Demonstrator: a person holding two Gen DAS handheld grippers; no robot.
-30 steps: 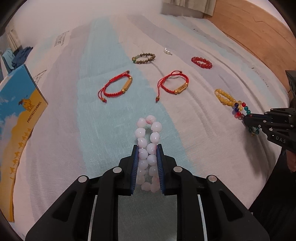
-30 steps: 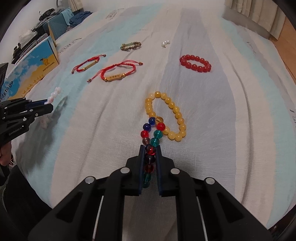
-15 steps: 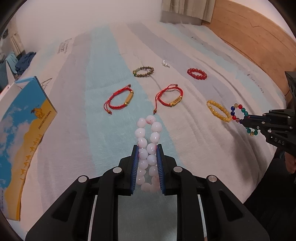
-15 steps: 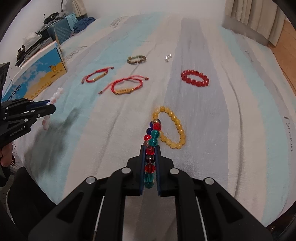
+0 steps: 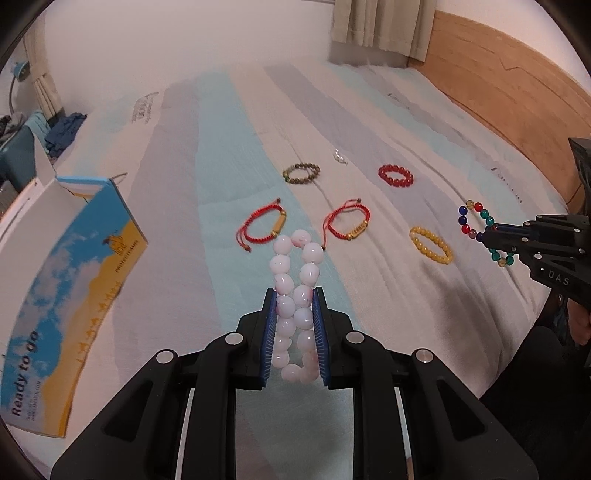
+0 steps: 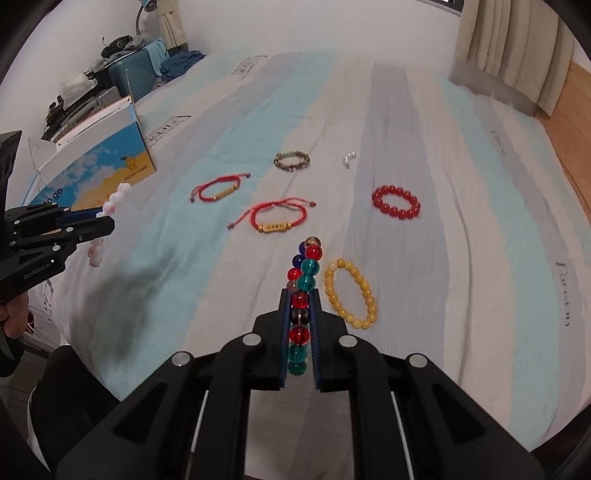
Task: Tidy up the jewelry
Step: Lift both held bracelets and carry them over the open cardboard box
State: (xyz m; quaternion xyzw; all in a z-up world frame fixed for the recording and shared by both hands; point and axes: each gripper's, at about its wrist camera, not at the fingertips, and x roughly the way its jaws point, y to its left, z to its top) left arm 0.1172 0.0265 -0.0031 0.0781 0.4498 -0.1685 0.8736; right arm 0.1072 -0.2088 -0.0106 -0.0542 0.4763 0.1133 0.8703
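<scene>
My left gripper (image 5: 294, 295) is shut on a pink bead bracelet (image 5: 295, 269), held in the air above the striped bedspread (image 5: 184, 295). My right gripper (image 6: 299, 295) is shut on a multicoloured glass bead bracelet (image 6: 304, 280), also lifted off the bed. Each gripper shows in the other's view, the right gripper (image 5: 487, 232) at the right edge and the left gripper (image 6: 107, 221) at the left edge. On the bed lie a yellow bead bracelet (image 6: 351, 295), a red bead bracelet (image 6: 396, 202), two red cord bracelets (image 6: 218, 190) (image 6: 279, 218), a brown bead bracelet (image 6: 291, 160) and a small pearl piece (image 6: 348, 159).
An open blue and yellow cardboard box (image 5: 70, 280) stands at the left side of the bed. A wooden headboard (image 5: 517, 85) runs along the right, with a curtain (image 5: 380, 26) at the far end. Suitcases and clothes (image 6: 122, 70) crowd the far left corner.
Both grippers have risen off the bed with their bracelets, which now hang in the air. The jewellery on the bed looks smaller and farther away.
</scene>
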